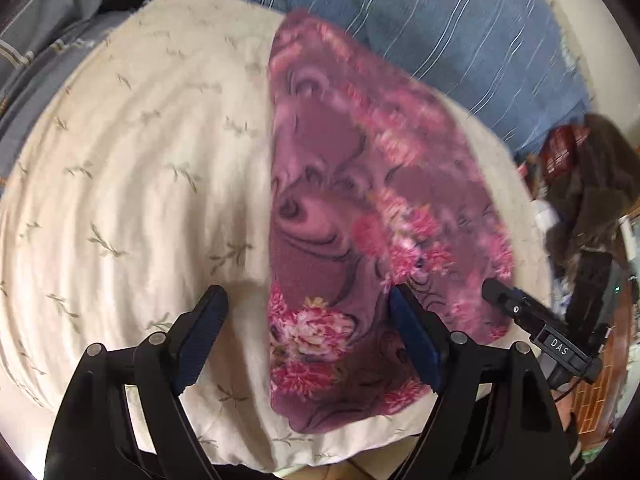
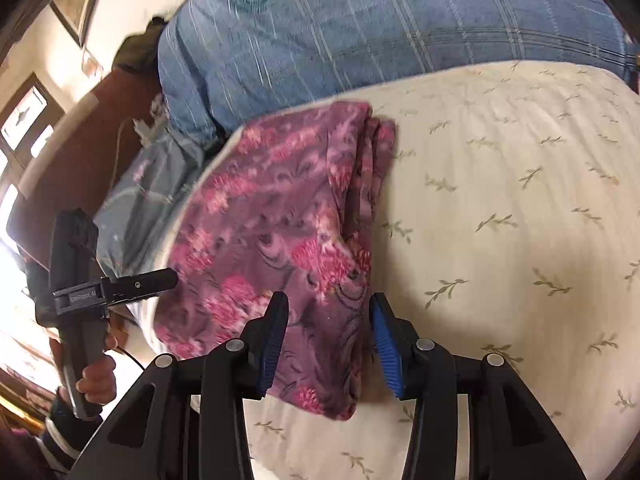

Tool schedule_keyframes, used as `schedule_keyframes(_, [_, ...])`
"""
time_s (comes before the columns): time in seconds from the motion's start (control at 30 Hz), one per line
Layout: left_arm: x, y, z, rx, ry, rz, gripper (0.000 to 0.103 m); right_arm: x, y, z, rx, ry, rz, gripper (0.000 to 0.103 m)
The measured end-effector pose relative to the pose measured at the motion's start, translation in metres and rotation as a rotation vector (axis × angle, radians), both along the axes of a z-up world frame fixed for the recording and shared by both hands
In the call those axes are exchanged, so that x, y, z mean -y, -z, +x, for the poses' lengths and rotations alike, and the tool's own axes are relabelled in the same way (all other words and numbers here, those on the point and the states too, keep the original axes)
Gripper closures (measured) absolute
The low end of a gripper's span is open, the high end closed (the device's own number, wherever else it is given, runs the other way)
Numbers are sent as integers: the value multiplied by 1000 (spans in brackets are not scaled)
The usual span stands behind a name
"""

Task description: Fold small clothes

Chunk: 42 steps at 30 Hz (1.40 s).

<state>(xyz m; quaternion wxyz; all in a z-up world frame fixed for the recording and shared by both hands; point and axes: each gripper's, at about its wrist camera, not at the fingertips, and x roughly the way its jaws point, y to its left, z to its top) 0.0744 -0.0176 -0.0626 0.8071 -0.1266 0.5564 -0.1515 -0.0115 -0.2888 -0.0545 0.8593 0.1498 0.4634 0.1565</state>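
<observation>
A purple fleece garment [image 1: 352,208] with pink flowers lies folded lengthwise on the cream leaf-print bed cover [image 1: 140,184]. My left gripper [image 1: 306,292] stands open wide over the garment's near left edge, one finger above the bed cover and the other above the fleece. In the right wrist view the garment [image 2: 272,216] shows stacked folded layers along its right side. My right gripper [image 2: 329,298] is partly open, and the garment's near folded edge lies between its blue pads [image 2: 384,340] without being pressed. Each gripper appears in the other's view: the right gripper [image 1: 516,312] and the left gripper [image 2: 156,278], held by a hand [image 2: 96,380].
A blue striped quilt [image 1: 420,28] is bunched behind the garment, and a grey-blue pillow [image 2: 148,192] lies beside it. Dark clothes and clutter [image 1: 584,184] sit beyond the bed's edge. A wooden headboard [image 2: 112,112] and a window [image 2: 24,120] are at the left.
</observation>
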Motion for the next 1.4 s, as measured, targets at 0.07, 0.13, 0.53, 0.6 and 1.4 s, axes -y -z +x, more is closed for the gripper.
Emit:
schedule_keyframes(0.07, [4, -4, -6, 30, -18, 19, 19, 1, 0, -2, 14, 10, -1, 63])
schedule_keyframes(0.13, [4, -13, -11, 52, -16, 57, 19, 5, -11, -8, 34, 31, -43, 58])
schedule_keyframes(0.53, [20, -46, -51, 346, -111, 562, 17, 18, -52, -53, 83, 137, -546, 6])
schedule_keyframes(0.6, [20, -50, -54, 352, -101, 553, 17, 22, -59, -63, 114, 128, -529, 4])
schedule_keyframes(1.4, [60, -62, -112, 341, 42, 419, 17, 19, -79, -96, 162, 168, -512, 0])
